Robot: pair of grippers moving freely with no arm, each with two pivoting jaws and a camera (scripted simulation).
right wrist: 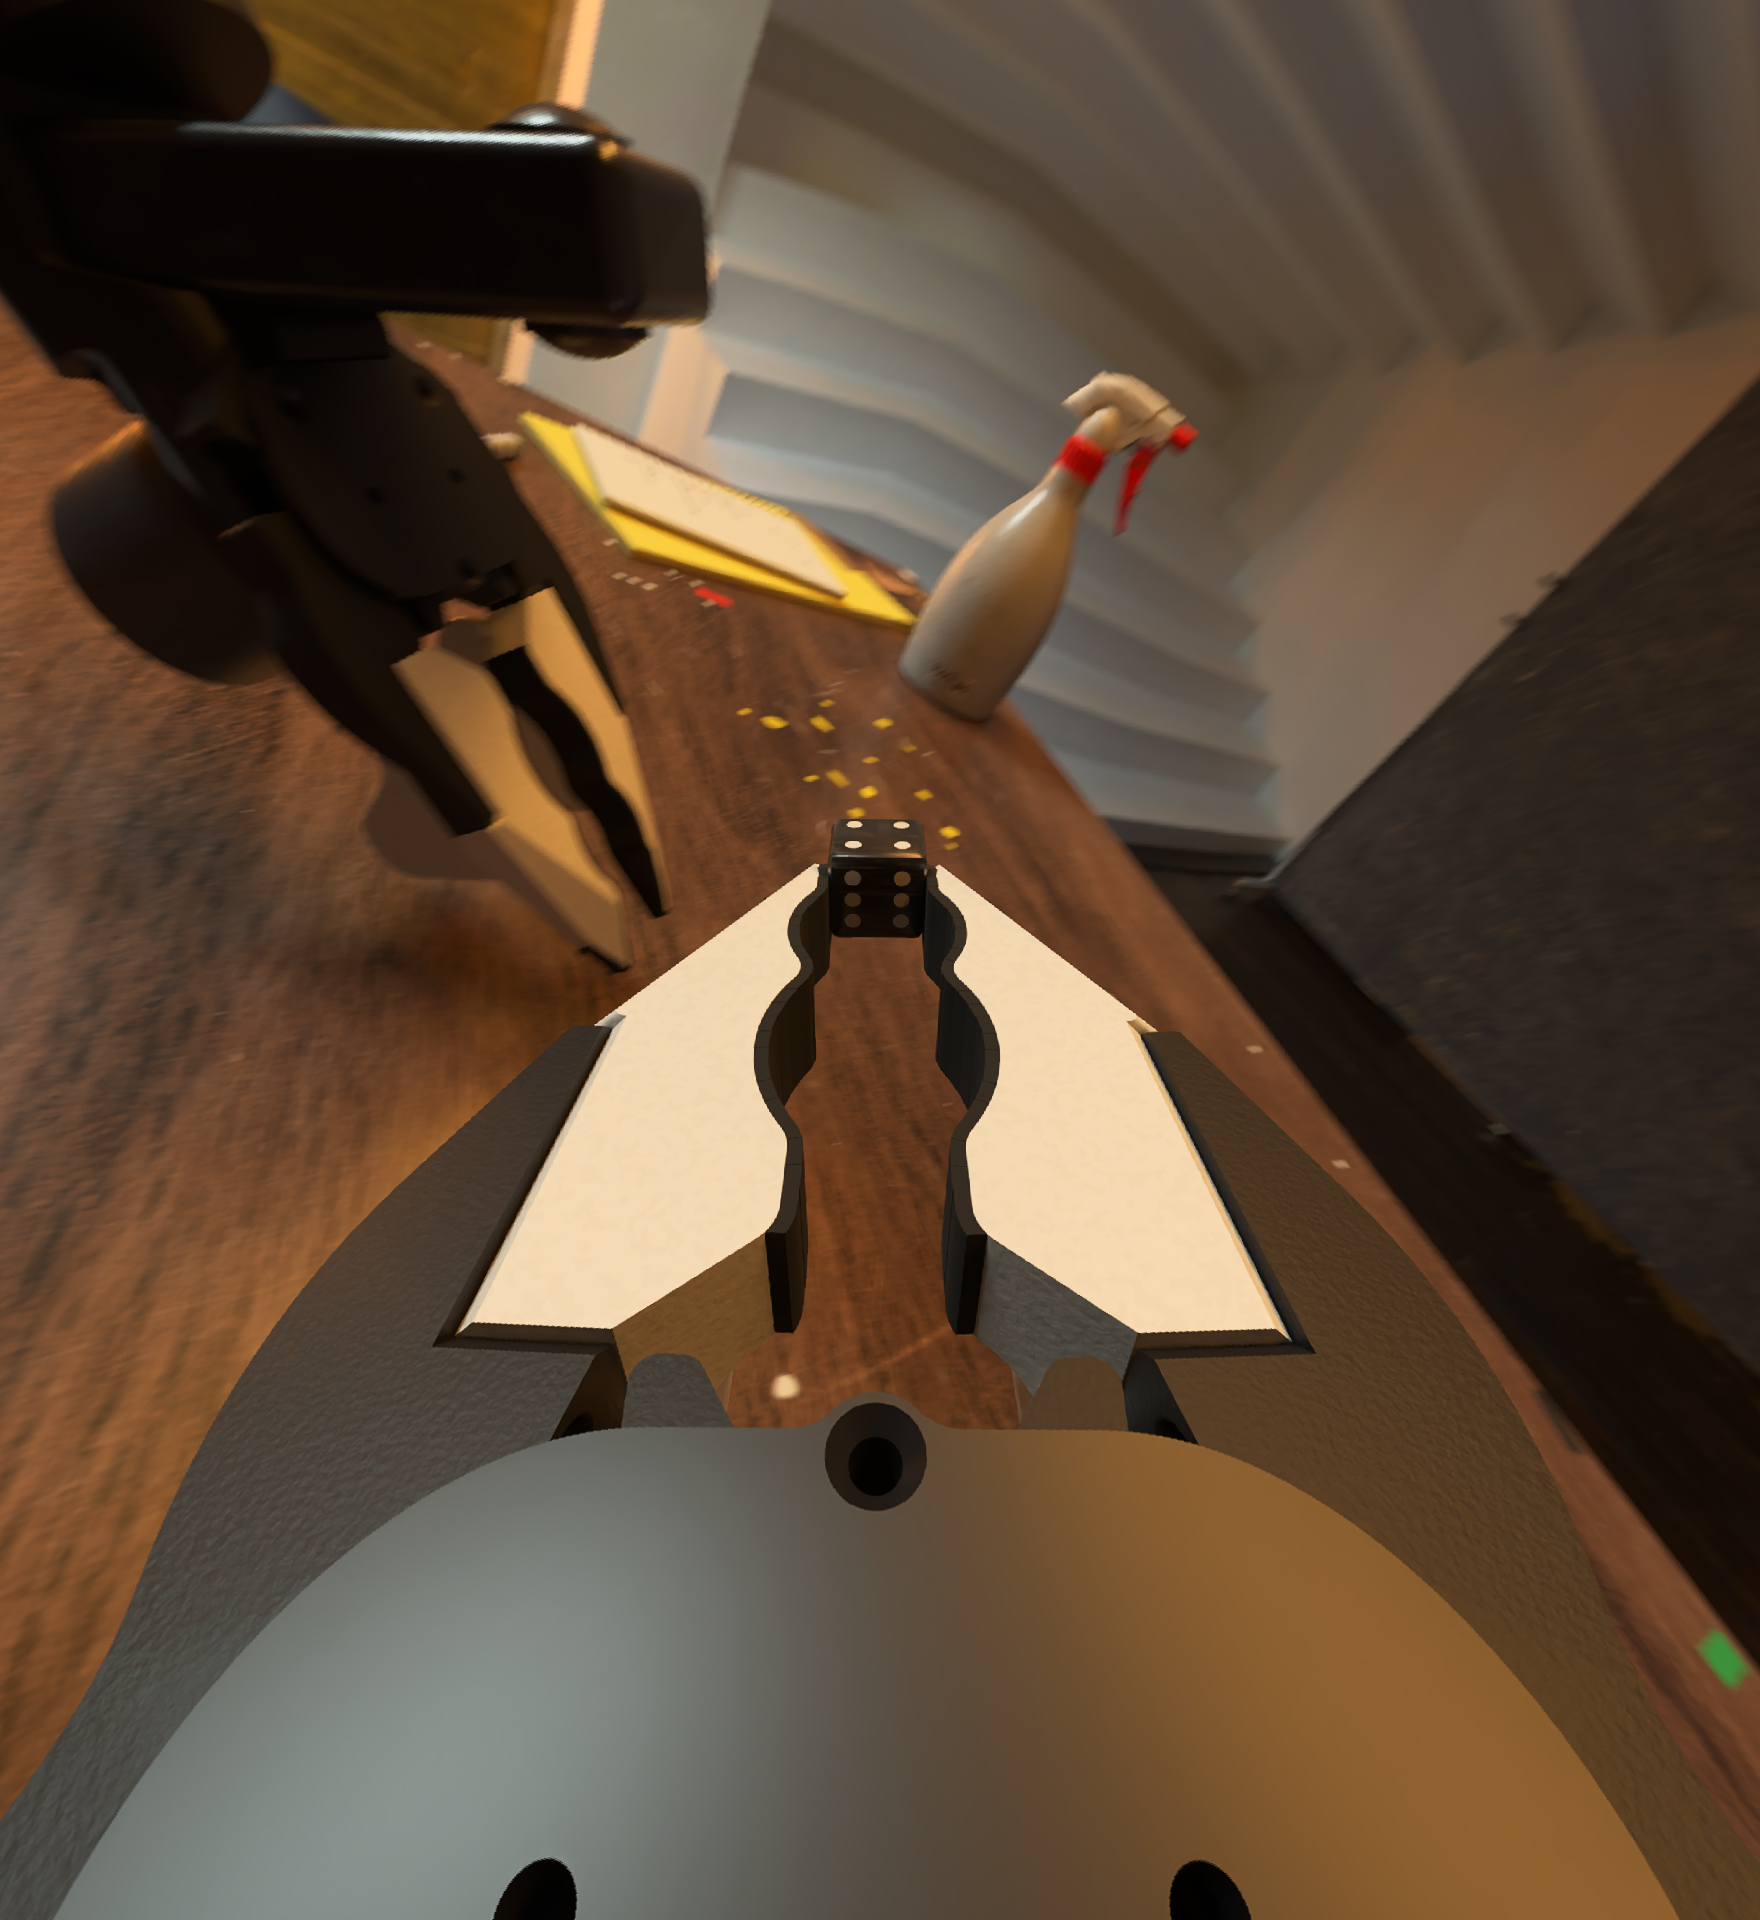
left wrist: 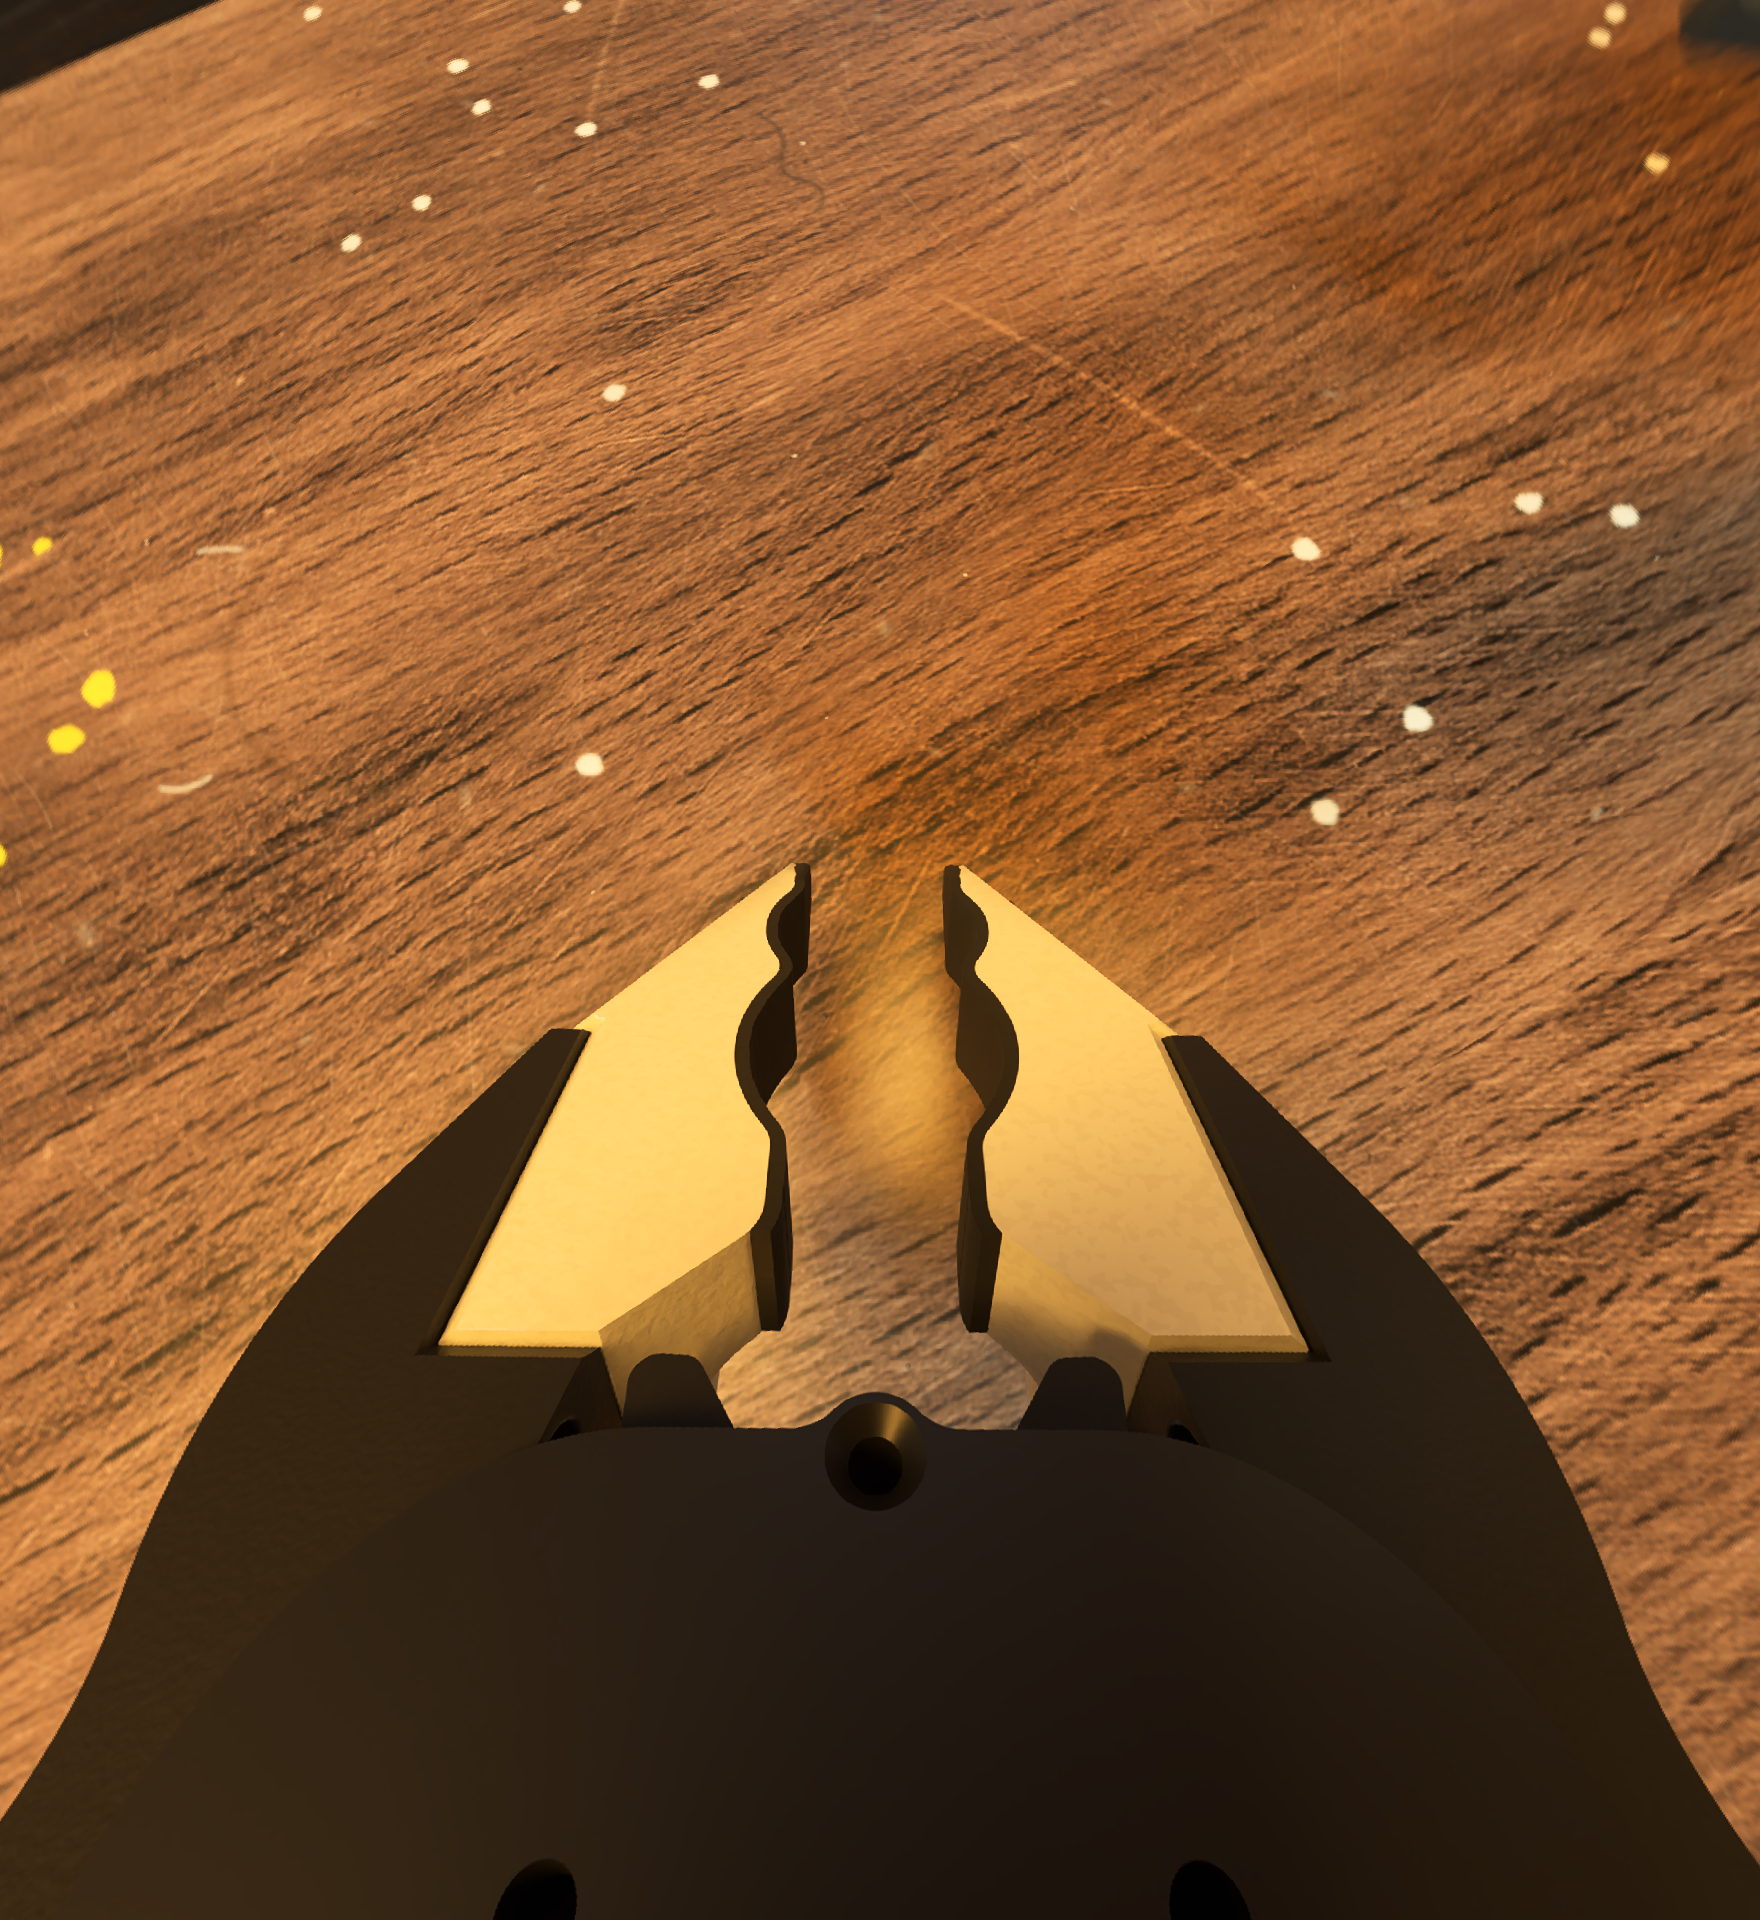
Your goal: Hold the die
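Note:
A black die (right wrist: 876, 850) with white pips sits between the fingertips of my right gripper (right wrist: 878, 902), which is shut on it over the brown wooden table (right wrist: 232, 1039). I cannot tell whether the die touches the table. My left gripper (left wrist: 876, 871) is open and empty, pointing down at bare wood, with only a narrow gap between its jaws. It also shows in the right wrist view (right wrist: 637, 928), hanging over the table to the left of the die and apart from it. The die is not in the left wrist view.
A beige spray bottle (right wrist: 1001, 582) with a red trigger stands near the table's far right edge. A yellow notepad (right wrist: 710, 509) lies beyond the left gripper. Yellow paint specks (right wrist: 834, 774) dot the wood behind the die. The table edge (right wrist: 1271, 1049) runs along the right.

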